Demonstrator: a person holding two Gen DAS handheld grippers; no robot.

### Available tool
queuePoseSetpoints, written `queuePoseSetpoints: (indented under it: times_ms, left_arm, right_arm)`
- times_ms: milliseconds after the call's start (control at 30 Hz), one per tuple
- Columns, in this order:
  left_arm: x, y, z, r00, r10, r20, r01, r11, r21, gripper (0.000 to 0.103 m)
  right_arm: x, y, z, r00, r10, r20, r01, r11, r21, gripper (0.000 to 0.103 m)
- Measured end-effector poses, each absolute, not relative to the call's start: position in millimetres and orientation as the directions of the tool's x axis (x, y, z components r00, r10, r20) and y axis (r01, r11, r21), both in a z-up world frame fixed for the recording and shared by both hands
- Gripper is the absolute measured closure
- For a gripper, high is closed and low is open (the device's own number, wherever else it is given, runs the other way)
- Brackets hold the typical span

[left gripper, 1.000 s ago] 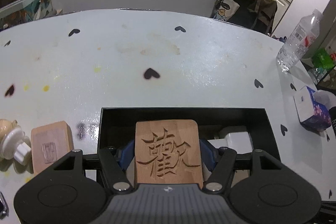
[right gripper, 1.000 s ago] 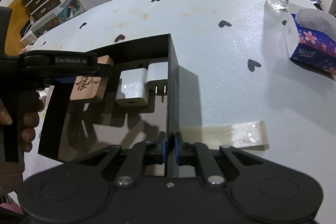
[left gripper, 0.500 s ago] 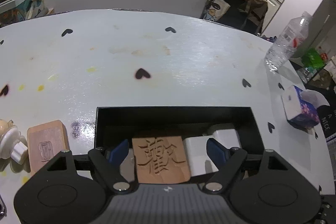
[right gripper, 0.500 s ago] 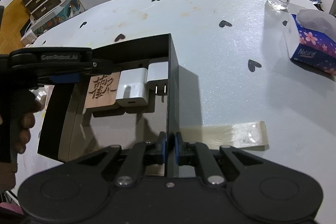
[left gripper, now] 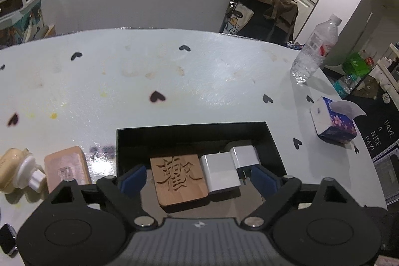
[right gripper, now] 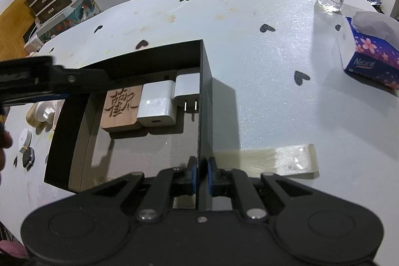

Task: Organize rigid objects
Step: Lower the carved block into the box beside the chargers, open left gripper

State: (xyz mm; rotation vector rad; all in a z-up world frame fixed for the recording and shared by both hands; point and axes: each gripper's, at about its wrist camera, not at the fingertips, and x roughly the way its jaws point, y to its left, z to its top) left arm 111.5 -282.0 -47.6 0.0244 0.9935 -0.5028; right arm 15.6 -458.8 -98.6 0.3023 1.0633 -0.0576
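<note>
**Left tool open over the box, right tool clamped on its wall**

The left tool (left gripper: 197, 177) hangs above the black box (right gripper: 205, 101), its jaws just opened wide — nothing between the pads. Below it, on the box floor, lies the wooden block (left gripper: 178, 182) carved with a Chinese character, touching a white charger (left gripper: 220, 175); a second white plug (left gripper: 245, 156) sits beside that. The right tool (right gripper: 201, 175) is closed on the box's right wall. Right of the box on the surface stands a tissue pack (right gripper: 371, 55) reading "Natural".
</note>
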Motion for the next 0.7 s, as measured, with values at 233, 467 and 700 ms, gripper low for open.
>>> queuePoseSetpoints:
  times_ms: [233,467,700]
  left_arm:
    - [97.4,-272.6,-38.5,0.463,-0.389,-0.796,0.424,0.886,-0.187,0.001]
    - [85.8,-260.6,-30.6,0.491,-0.380,-0.784,0.423,0.890,-0.167,0.000]
    - [82.5,-235.6,-27.7,0.516,-0.370,-0.773,0.396,0.903,-0.168,0.000]
  right_arm:
    - [16.3,-457.8,-98.5,0.487,0.091,-0.869,0.194,0.958,0.209,0.094]
    - [16.3,-457.3,-97.9,0.487,0.087,-0.869,0.198,0.958,0.207,0.095]
    - [16.1,-457.5,-98.0,0.488,0.087,-0.868,0.203,0.956,0.210,0.095]
